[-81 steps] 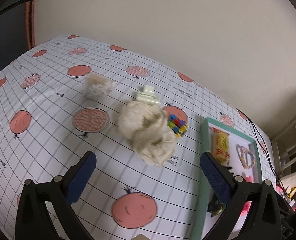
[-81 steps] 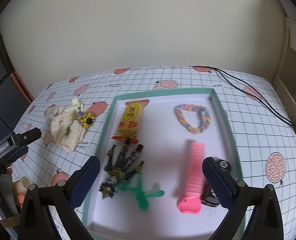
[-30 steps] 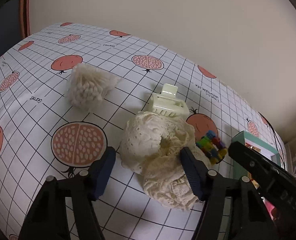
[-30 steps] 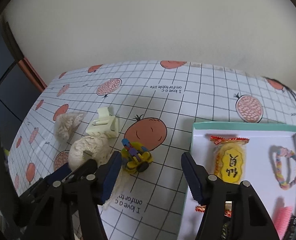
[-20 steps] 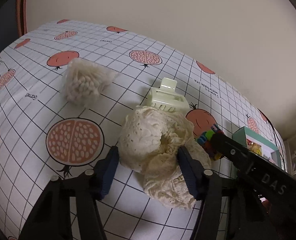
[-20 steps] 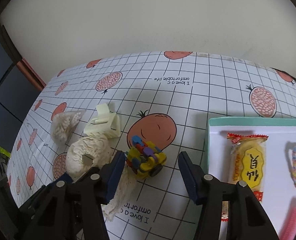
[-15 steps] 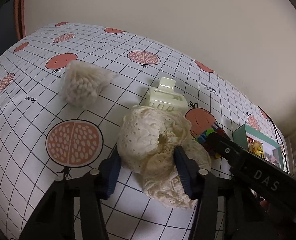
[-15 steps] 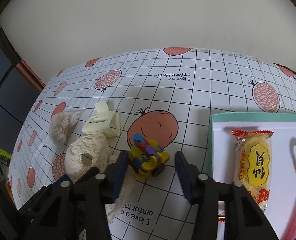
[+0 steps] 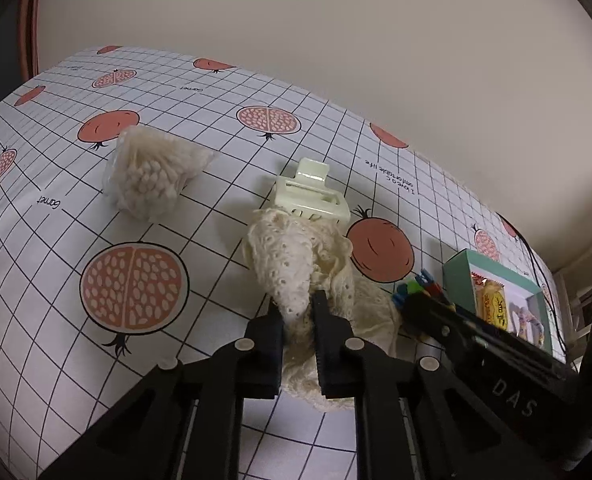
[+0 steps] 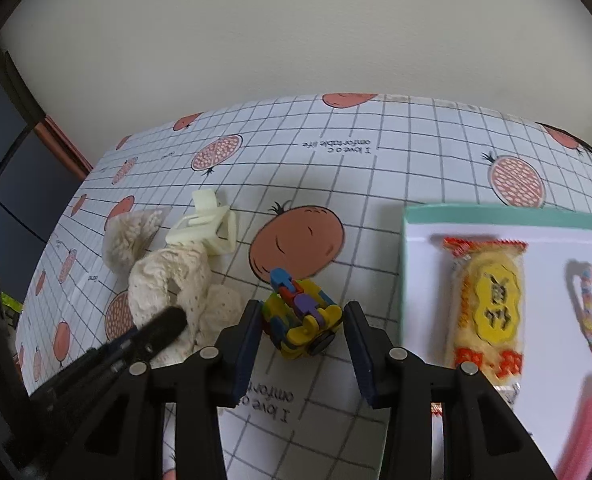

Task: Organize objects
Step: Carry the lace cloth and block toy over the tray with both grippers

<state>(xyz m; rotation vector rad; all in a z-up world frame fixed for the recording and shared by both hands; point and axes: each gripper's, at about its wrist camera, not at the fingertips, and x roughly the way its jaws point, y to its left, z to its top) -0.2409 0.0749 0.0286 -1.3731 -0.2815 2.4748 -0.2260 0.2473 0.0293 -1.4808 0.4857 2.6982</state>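
Left wrist view: left gripper pinches the lace scrunchie.
Right gripper, marked "DAS", straddles the block toy, fingers apart; tablecloth reads "I love a comfortable life".

Cream scrunchie: perforated lace cloth, matt and soft, pinched between matt black plastic fingers. Hair claw: pale, smooth, glossy plastic; toy cube: multicoloured plastic links with a slight sheen. Tablecloth: smooth printed sheet; snack wrapper: glossy film.
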